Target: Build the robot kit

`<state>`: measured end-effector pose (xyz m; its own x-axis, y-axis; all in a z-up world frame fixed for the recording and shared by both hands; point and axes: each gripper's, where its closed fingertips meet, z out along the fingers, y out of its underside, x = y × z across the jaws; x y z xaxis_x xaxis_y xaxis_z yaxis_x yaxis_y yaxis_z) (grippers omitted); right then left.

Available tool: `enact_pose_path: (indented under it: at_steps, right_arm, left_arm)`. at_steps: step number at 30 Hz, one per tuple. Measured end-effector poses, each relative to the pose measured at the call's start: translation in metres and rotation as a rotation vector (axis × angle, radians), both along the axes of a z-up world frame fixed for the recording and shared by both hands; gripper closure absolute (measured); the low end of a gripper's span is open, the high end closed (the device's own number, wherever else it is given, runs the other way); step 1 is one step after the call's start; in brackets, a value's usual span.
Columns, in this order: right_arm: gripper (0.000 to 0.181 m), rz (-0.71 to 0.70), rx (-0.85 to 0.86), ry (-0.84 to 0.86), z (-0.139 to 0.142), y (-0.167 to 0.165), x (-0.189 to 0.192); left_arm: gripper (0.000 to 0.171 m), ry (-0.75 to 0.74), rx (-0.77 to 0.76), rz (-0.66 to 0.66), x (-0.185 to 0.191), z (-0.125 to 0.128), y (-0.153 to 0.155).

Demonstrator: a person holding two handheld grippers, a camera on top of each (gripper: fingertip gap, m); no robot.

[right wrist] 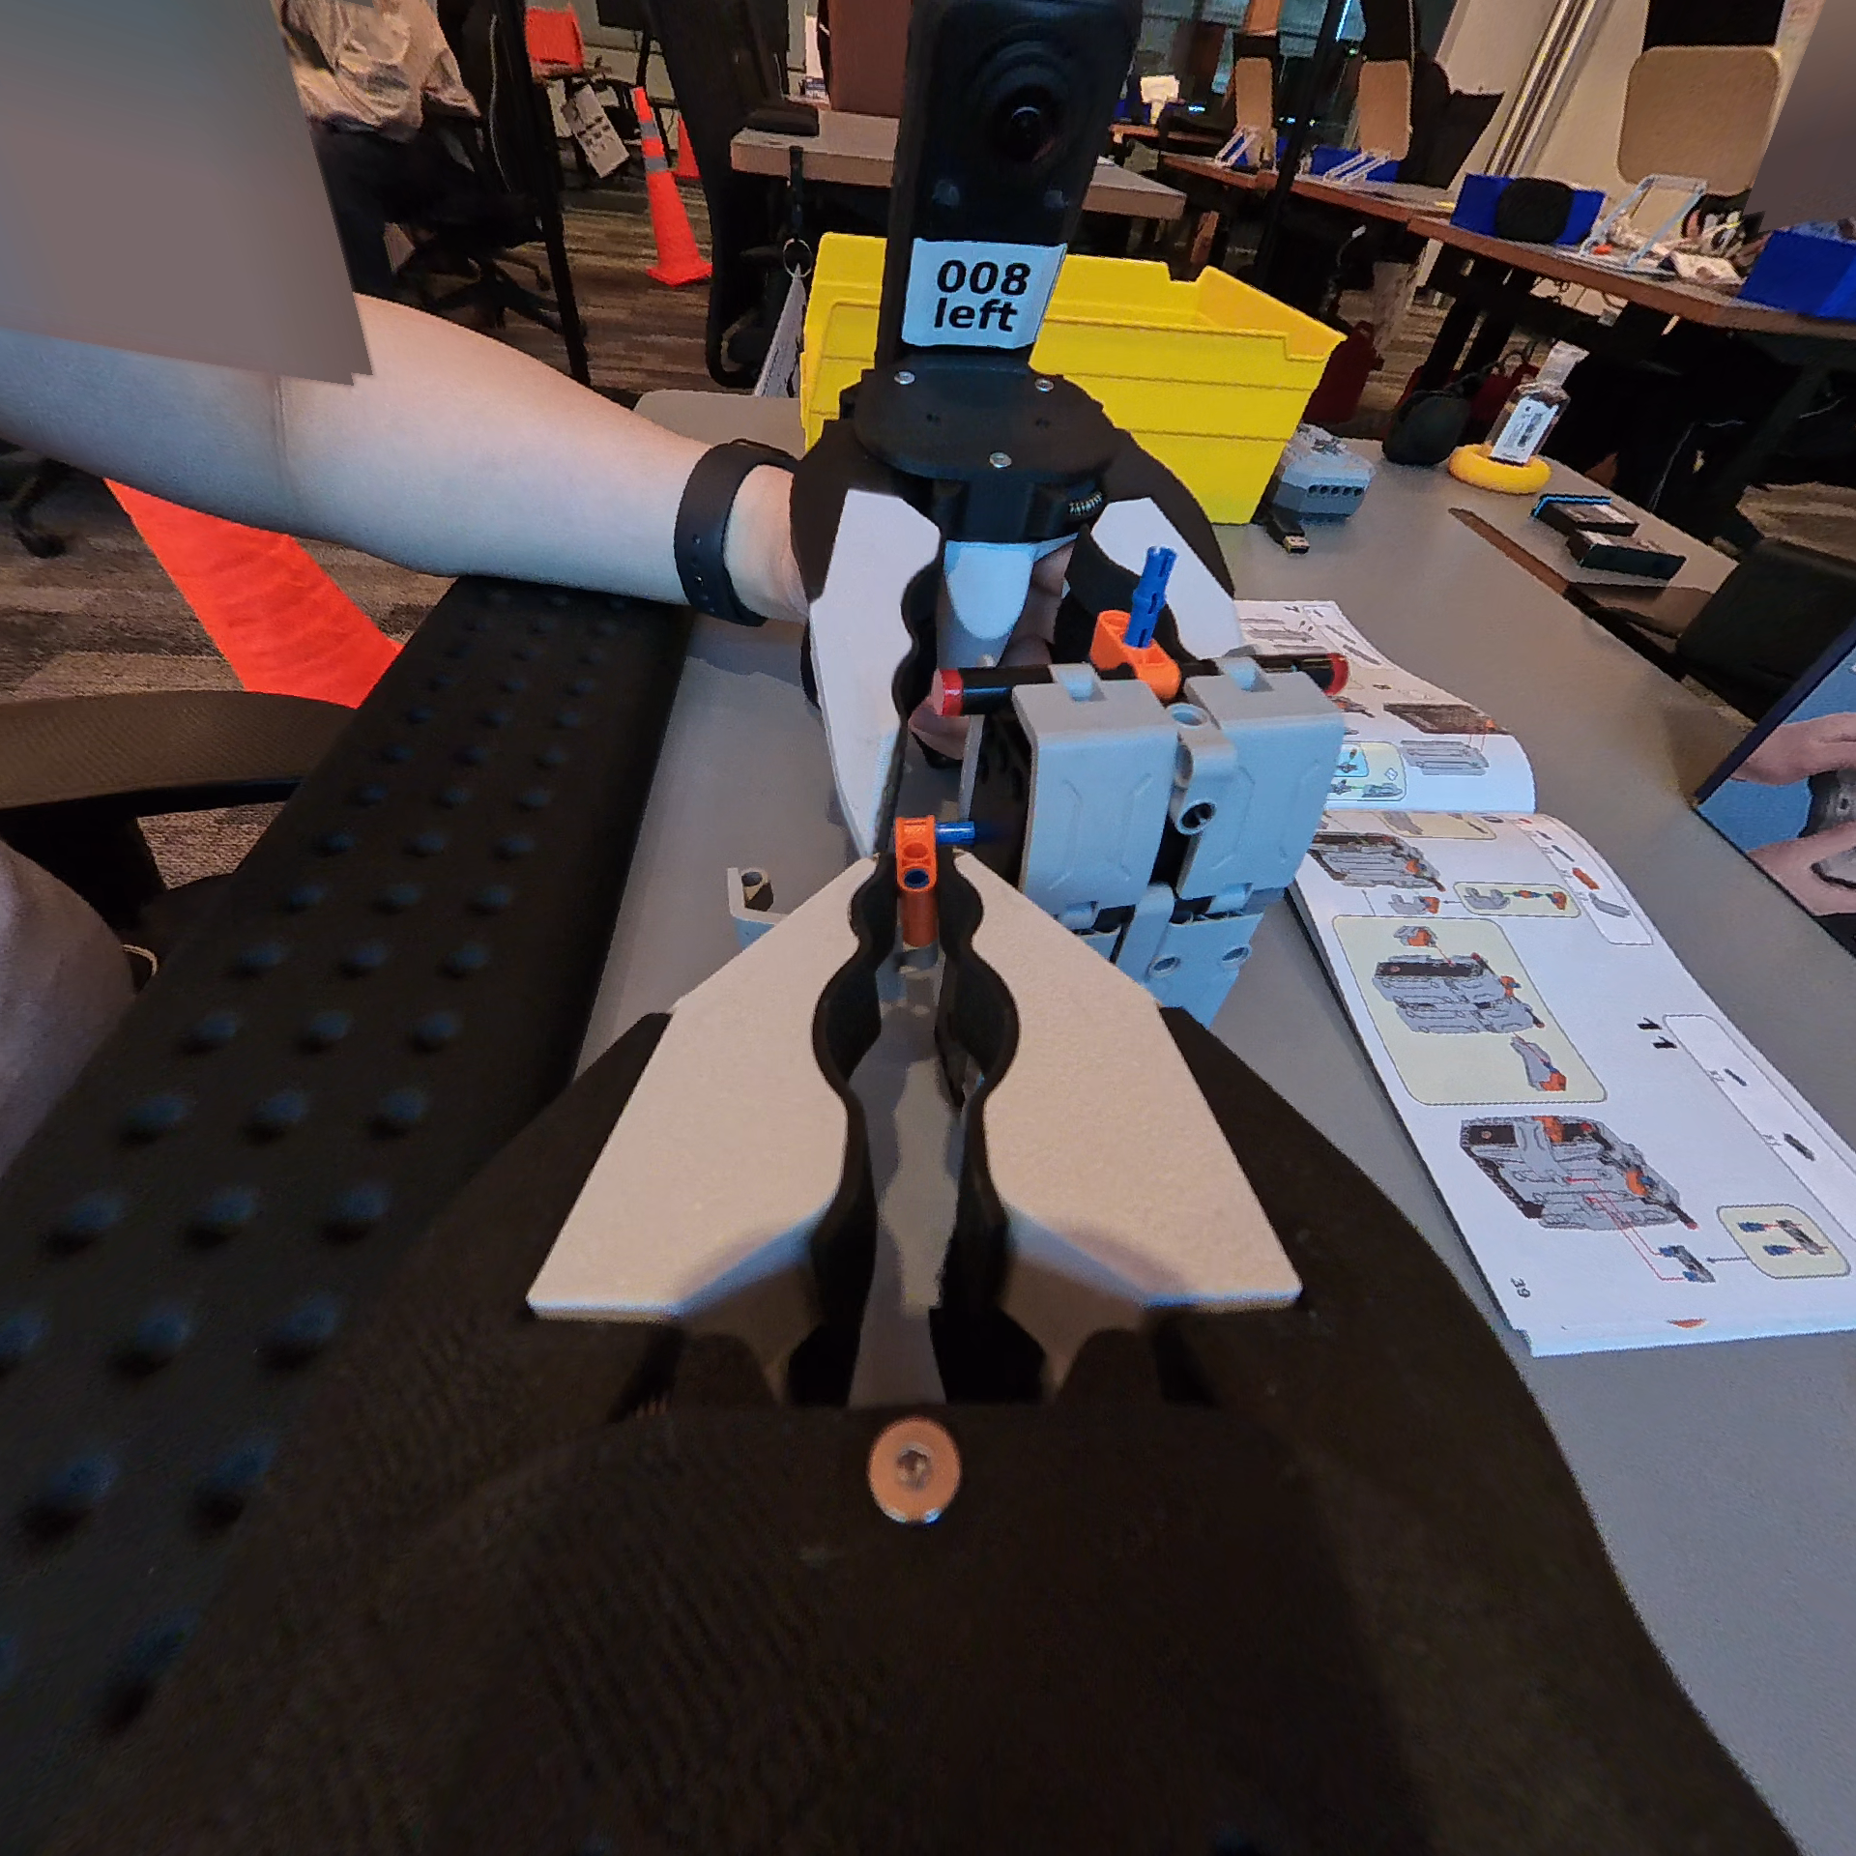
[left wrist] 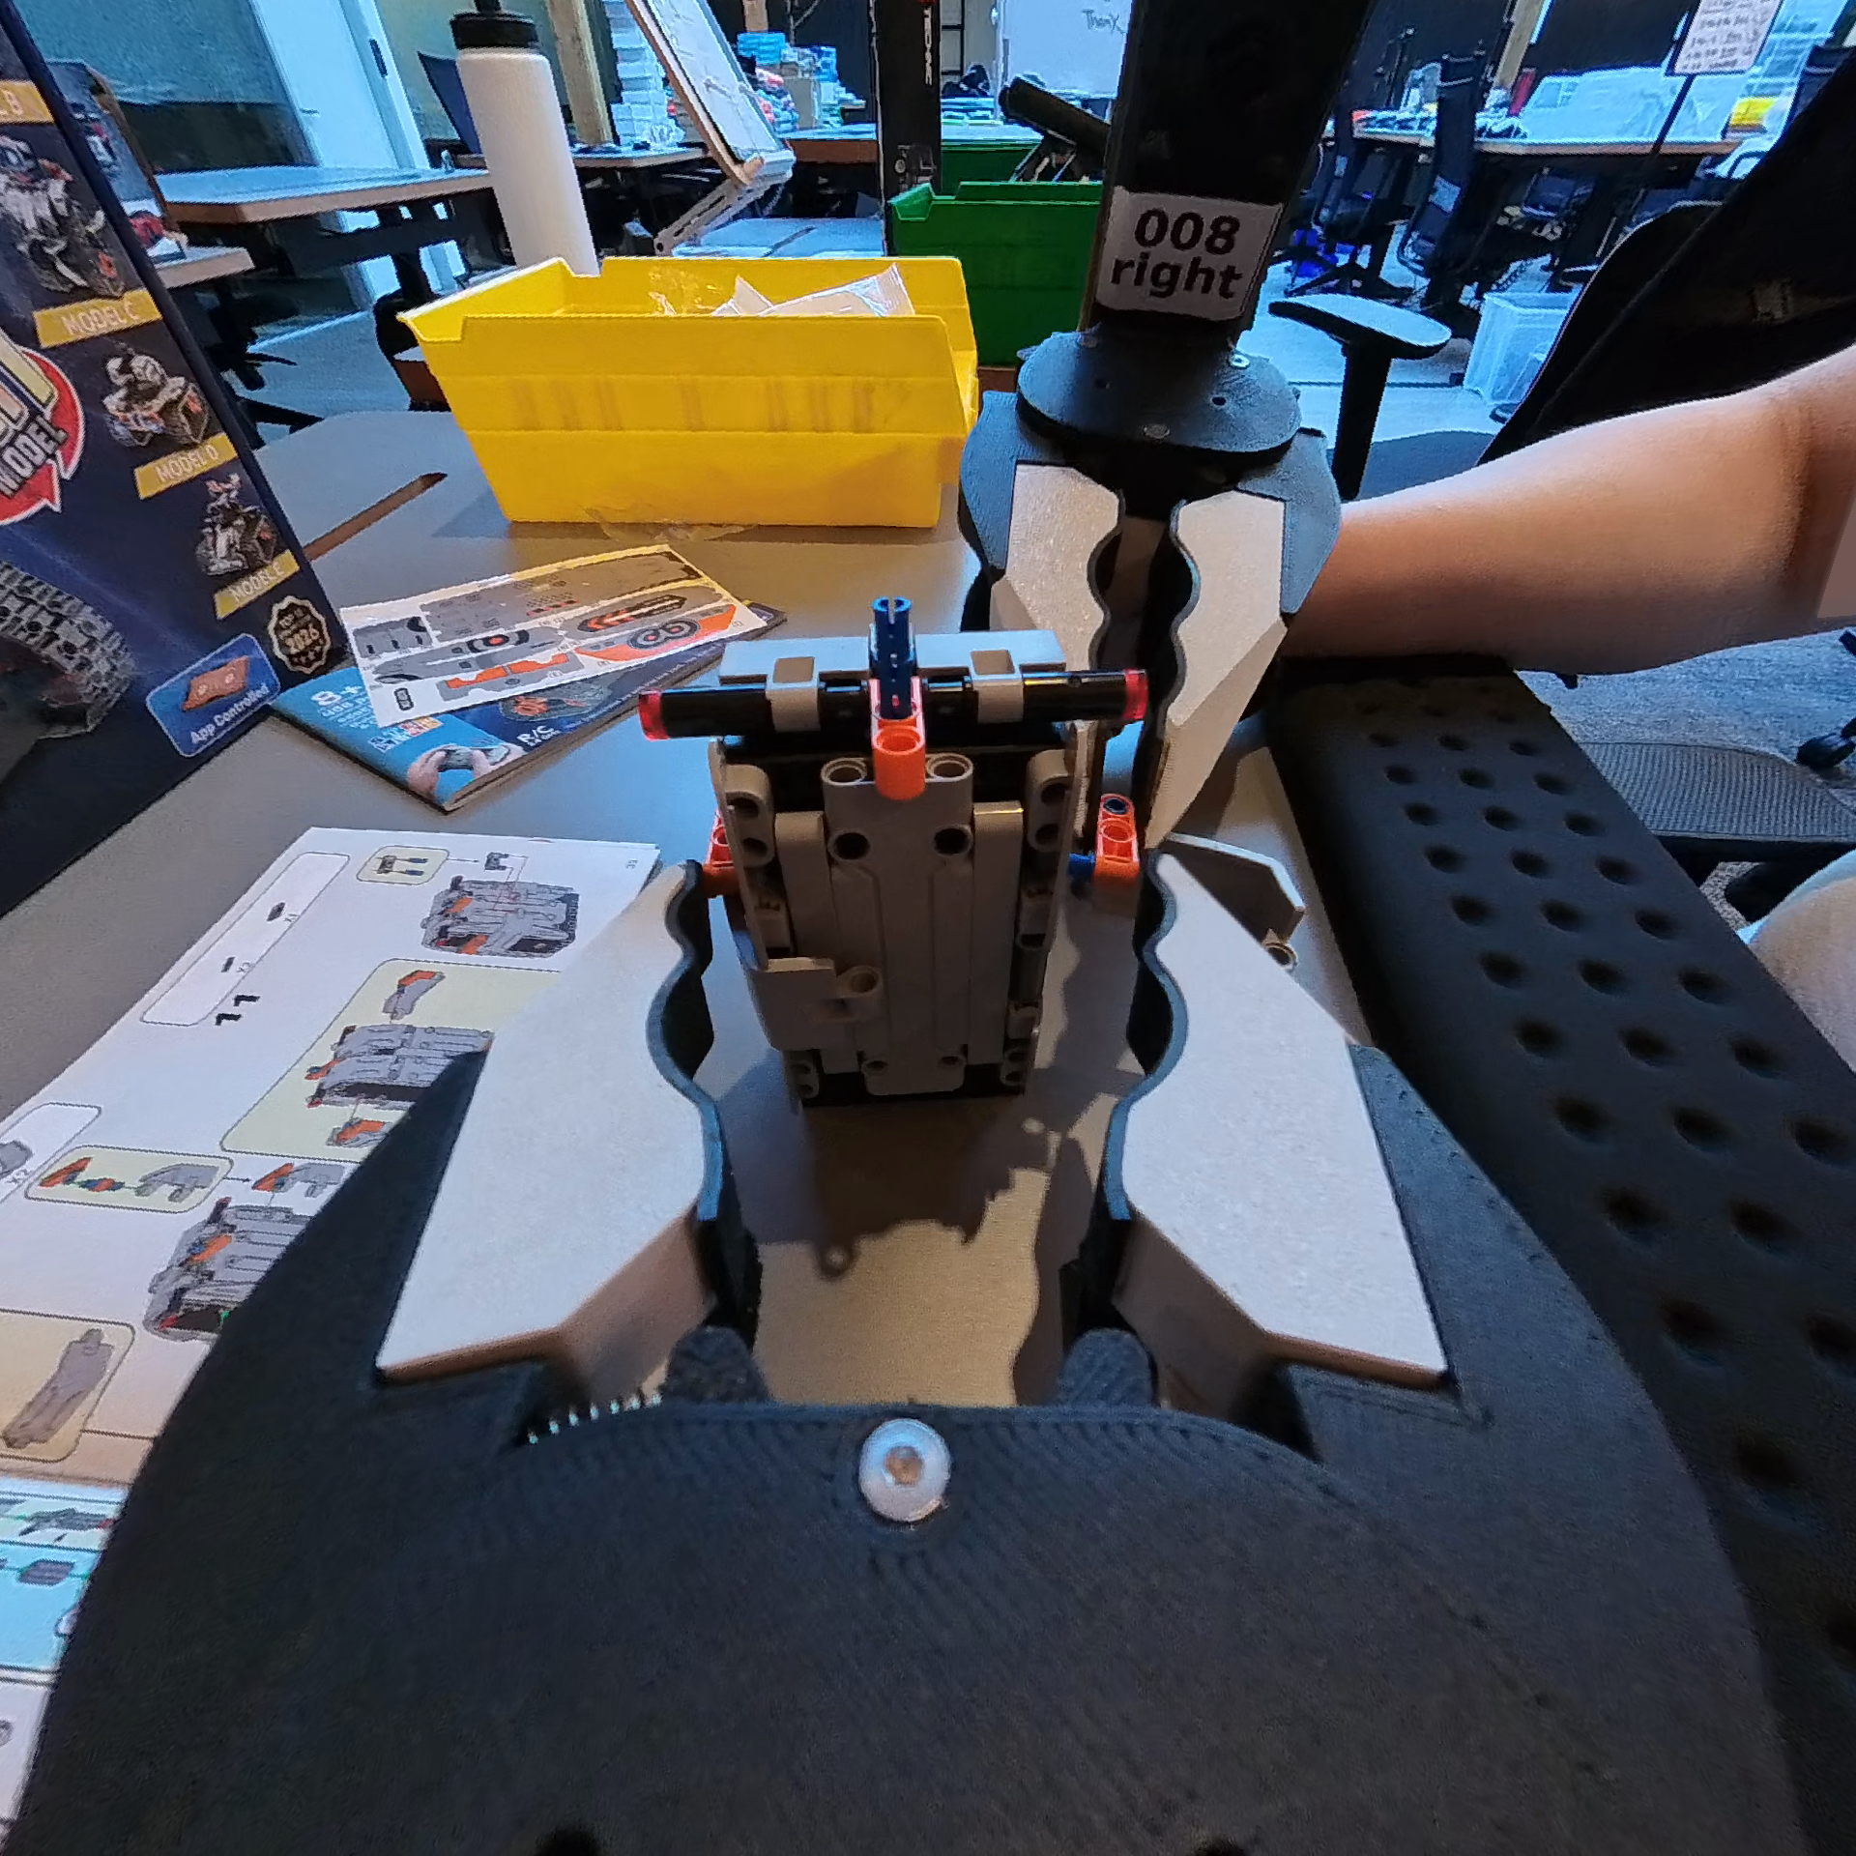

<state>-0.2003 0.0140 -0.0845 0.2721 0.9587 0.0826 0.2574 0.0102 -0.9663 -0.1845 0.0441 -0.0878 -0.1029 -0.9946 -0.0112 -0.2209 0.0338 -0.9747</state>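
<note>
A grey brick assembly (left wrist: 894, 924) stands upright on the grey table, with a black axle with red ends (left wrist: 894, 698) across its top and an orange connector with a blue pin there. My left gripper (left wrist: 924, 884) is open, and its fingers (right wrist: 854, 643) straddle the assembly on both sides. My right gripper (right wrist: 916, 869) is shut on a small orange connector with a blue pin (right wrist: 916, 874). It holds the connector close beside the assembly's side; it also shows in the left wrist view (left wrist: 1115, 844). The right gripper (left wrist: 1145, 814) comes down from above there.
A grey angled piece (left wrist: 1240, 884) lies on the table beside the assembly. An open instruction booklet (left wrist: 331, 1004), a sticker sheet (left wrist: 542, 633), the kit box (left wrist: 110, 482) and a yellow bin (left wrist: 703, 402) surround it. A black perforated panel (left wrist: 1607, 1004) runs along the table edge.
</note>
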Motion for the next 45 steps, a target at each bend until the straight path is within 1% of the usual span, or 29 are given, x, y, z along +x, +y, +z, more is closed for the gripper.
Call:
enact_pose_path:
  at_steps: [9, 13, 21, 29, 39, 43, 45]
  right_arm:
    - [0.174, -0.009, -0.024, 0.006, 0.000, 0.002, 0.001]
    - [0.174, -0.051, -0.036, 0.000, -0.002, 0.008, 0.004]
    - [0.173, -0.087, -0.061, -0.006, -0.004, 0.012, 0.006]
    - [0.170, -0.162, -0.097, 0.011, -0.004, 0.015, 0.008]
    - [0.168, -0.219, -0.016, -0.047, -0.005, 0.014, 0.010]
    - [0.165, -0.232, -0.020, -0.048, -0.005, 0.013, 0.010]
    - [0.167, -0.235, -0.038, -0.051, -0.006, 0.012, 0.010]
  left_arm:
    - [0.089, 0.002, 0.010, 0.019, 0.001, 0.000, 0.003]
    - [0.089, 0.002, 0.014, 0.052, 0.001, -0.001, 0.008]
    - [0.090, 0.009, 0.032, 0.074, 0.001, -0.002, 0.011]
    - [0.090, 0.010, 0.032, 0.090, 0.001, -0.002, 0.013]
    - [0.091, 0.013, 0.054, 0.094, 0.002, -0.003, 0.012]
    - [0.096, 0.010, 0.056, 0.106, 0.001, -0.002, 0.013]
    - [0.106, 0.007, 0.055, 0.112, 0.000, -0.002, 0.015]
